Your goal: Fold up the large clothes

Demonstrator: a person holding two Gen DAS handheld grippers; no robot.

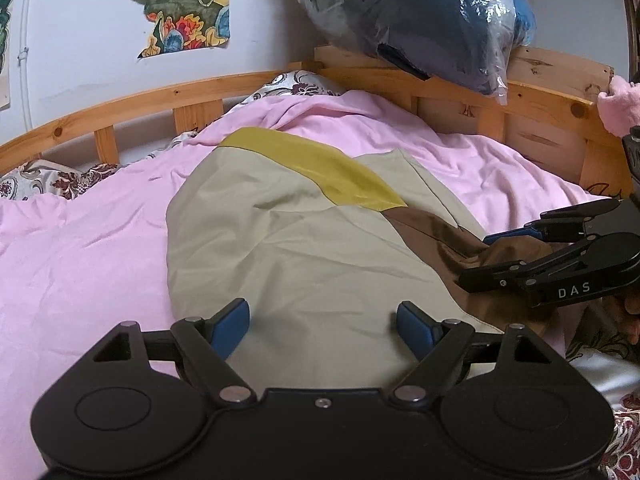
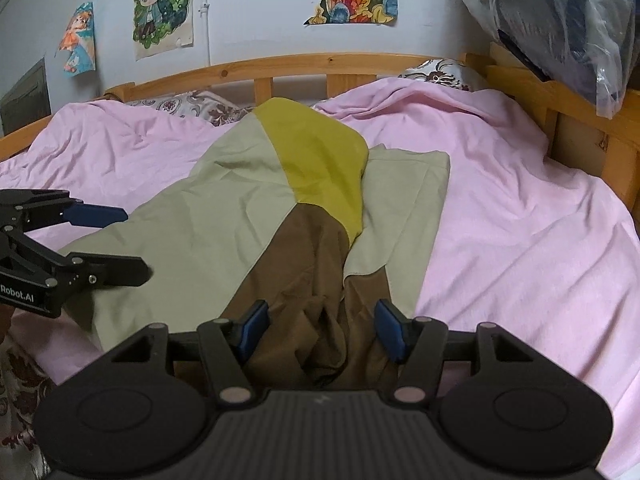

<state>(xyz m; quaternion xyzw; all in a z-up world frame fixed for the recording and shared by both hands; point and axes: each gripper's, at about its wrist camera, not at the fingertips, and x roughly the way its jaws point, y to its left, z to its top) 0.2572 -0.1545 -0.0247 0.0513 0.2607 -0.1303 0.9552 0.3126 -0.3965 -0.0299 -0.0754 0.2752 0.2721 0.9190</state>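
Note:
A large garment [image 1: 280,240] in beige, mustard yellow and brown lies folded lengthwise on the pink sheet [image 1: 80,260]. My left gripper [image 1: 324,324] hovers open over its near beige edge, blue pads wide apart with nothing pressed between them. At the right of that view my right gripper [image 1: 478,258] stands open above the crumpled brown end. In the right wrist view the garment [image 2: 240,220] runs away from me, the yellow panel [image 2: 320,160] at the far end. My right gripper [image 2: 322,328] is open over the bunched brown cloth, and the left gripper [image 2: 136,244] is open at the garment's left edge.
A wooden bed frame [image 1: 160,96] runs around the far side. A clear plastic bag of dark clothes [image 1: 420,20] rests on the headboard at right. A patterned pillow [image 2: 192,104] lies by the rail. Posters [image 2: 160,8] hang on the wall. A pink plush [image 1: 616,108] sits at far right.

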